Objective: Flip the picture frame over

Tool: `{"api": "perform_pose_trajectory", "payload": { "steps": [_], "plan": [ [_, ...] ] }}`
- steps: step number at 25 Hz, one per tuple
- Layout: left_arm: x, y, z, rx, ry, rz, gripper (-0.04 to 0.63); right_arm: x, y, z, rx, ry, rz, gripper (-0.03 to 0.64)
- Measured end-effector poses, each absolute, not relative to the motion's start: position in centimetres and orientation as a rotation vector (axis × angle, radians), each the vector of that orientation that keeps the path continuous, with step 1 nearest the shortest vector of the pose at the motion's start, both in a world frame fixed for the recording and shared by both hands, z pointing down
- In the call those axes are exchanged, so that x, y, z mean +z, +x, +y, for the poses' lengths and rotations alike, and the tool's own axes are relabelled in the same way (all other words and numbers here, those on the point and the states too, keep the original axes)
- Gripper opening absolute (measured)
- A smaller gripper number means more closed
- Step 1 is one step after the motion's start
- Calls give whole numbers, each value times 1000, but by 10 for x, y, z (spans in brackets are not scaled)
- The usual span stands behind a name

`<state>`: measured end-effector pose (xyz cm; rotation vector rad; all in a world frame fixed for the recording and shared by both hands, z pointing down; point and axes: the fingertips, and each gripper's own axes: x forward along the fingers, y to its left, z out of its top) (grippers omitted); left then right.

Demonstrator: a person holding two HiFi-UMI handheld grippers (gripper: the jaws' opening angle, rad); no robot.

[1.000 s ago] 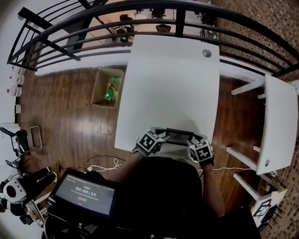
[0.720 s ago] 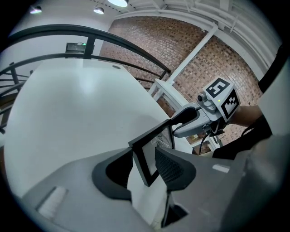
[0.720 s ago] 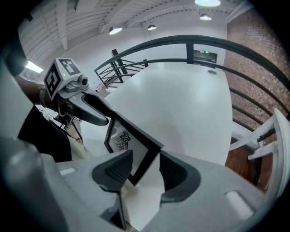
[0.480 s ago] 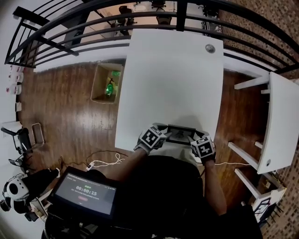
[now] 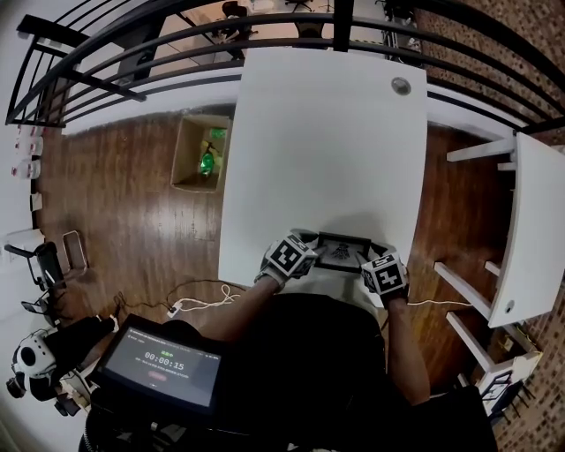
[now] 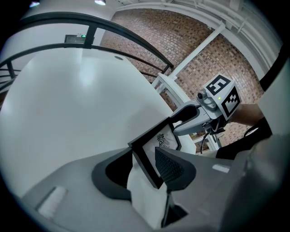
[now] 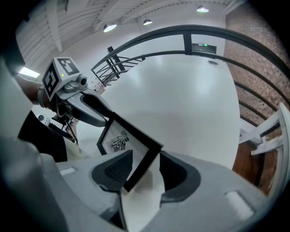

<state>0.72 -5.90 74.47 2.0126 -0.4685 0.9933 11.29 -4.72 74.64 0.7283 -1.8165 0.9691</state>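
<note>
Picture frame [image 5: 339, 253] turned print-up since before, left gripper [image 5: 312, 253] and right gripper [image 5: 363, 261] clamping its ends

Loft office, brick wall [image 6: 190, 31], black railing [image 5: 177, 40], white tables [image 5: 327, 132], wood floor [image 5: 124, 203]

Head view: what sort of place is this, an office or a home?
Probably a mezzanine or loft in an office or studio: a black metal railing edges the wooden floor, a brick wall stands at one side, and plain white tables furnish it.
</note>
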Motion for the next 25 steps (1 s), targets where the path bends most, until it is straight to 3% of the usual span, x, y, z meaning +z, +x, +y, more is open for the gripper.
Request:
{"api": "perform_pose_trajectory", "payload": {
  "steps": [25],
  "plan": [
    [761, 5, -75, 1014, 1970, -456, 164, 763, 109, -61, 993, 697, -1791, 178]
  ]
}}
